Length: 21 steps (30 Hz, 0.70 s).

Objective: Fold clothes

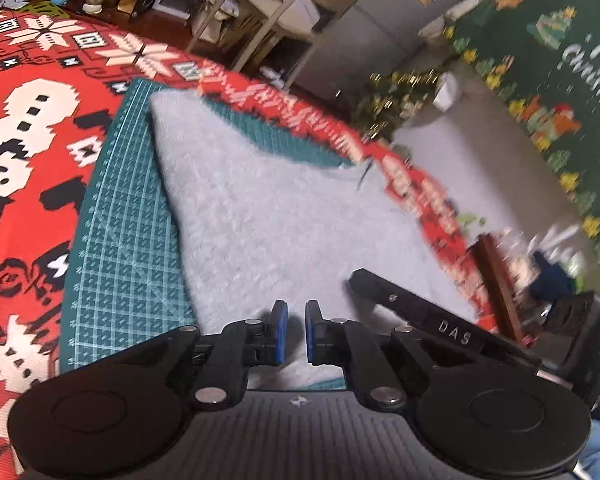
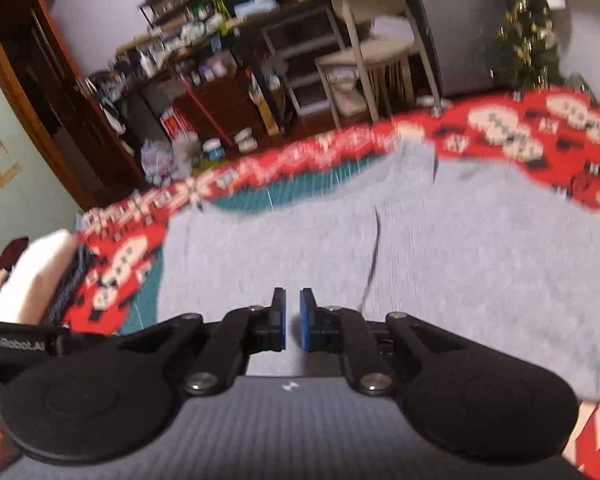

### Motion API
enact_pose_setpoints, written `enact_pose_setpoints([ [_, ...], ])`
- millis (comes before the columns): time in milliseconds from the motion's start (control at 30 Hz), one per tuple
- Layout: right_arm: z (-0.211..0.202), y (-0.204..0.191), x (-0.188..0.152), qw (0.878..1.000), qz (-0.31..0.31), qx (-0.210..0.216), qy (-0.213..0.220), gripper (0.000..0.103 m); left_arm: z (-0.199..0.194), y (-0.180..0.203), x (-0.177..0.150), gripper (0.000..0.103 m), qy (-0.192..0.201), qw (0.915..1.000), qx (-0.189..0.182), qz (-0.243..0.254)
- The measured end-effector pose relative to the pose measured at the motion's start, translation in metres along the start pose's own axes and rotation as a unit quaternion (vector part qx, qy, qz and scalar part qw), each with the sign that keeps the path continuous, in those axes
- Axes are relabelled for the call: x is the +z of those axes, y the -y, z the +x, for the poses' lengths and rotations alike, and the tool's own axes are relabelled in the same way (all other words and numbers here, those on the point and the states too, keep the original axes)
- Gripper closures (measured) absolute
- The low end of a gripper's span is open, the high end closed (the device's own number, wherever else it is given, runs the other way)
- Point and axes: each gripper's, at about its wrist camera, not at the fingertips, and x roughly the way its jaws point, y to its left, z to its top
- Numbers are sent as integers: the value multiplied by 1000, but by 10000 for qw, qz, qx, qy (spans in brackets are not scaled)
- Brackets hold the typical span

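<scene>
While the red Christmas tablecloth is covering the work surface, a green cutting mat is lying flat on top of it, its printed grid showing along the left edge in the left wrist view. The cloth is showing white snowflake and snowman patterns with black details. Beyond the table edge, a pale chair is standing on a dark wooden floor, and a green Christmas banner is hanging at the right. In the right wrist view, cluttered dark shelves are lining the far wall, and a small decorated tree is standing at the upper right. Both views are blurring toward the edges.

The grey garment is lying spread over the mat — one straight edge is running along the mat's grid, and the far side is reaching onto the red cloth. Its fabric is looking soft and slightly fuzzy. In the right wrist view the garment is filling most of the foreground, with a dark thin seam or cord running down its middle; which one cannot be told.

The left gripper is hovering over the near part of the garment, its blue pads standing slightly apart with nothing between them. The right gripper is likewise hovering above the garment — a narrow gap is showing between its pads, gripping nothing.
</scene>
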Motion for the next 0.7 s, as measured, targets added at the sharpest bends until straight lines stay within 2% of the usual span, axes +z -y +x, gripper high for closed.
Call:
enact_pose_setpoints([
  [33,2,5,-2,10000,40,-54,-49,101,5,-1,0,95,-194,9996,196,30],
  [67,3,10,-4,9999,76,-81,-41,103,6,-3,0,98,-229,9995,220,3],
  [167,-4,23,-6,9995,213,-231,-37,103,5,-8,1,99,-267,9993,227,-93],
  [233,-11,29,-7,9988,354,-325,-82,97,1,-7,3,97,-196,9996,173,-138],
  [400,-23,21,-10,9990,436,81,-80,94,-3,-1,2,97,26,9990,-384,-238],
  [567,-10,7,-21,9972,518,411,-361,94,14,-1,-5,97,-131,9993,-210,-263],
  [633,-7,8,-25,9956,662,499,-431,103,16,-3,-7,97,-187,9994,-131,-270],
  [700,-8,18,-28,9929,974,522,-437,103,14,-3,-8,97,-216,9992,-111,-323],
])
